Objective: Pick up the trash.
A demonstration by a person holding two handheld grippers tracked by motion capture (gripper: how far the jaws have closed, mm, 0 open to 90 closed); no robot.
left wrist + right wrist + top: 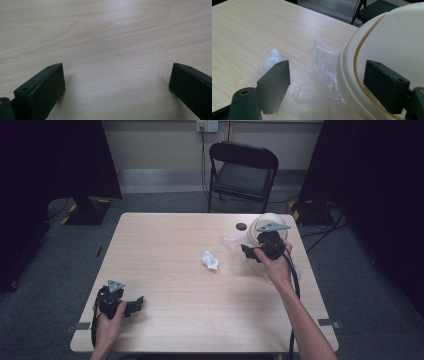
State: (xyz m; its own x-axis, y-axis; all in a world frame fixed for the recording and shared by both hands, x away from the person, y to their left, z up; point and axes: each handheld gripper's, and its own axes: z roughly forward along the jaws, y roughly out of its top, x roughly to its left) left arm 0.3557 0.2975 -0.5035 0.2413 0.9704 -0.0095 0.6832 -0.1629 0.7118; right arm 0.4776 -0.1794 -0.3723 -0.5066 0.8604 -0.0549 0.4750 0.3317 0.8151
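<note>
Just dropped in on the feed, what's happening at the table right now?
A person works two handheld grippers at a wooden table. The right gripper is open, jaws straddling the rim of a cream bowl, with crumpled clear plastic wrap between them. A crumpled white paper wad lies mid-table. The left gripper rests open over bare wood near the front left corner, holding nothing.

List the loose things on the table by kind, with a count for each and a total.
Cream bowl: 1
Clear crumpled plastic wrap: 1
White crumpled paper wad: 1
Small dark round thing: 1
Total: 4
</note>
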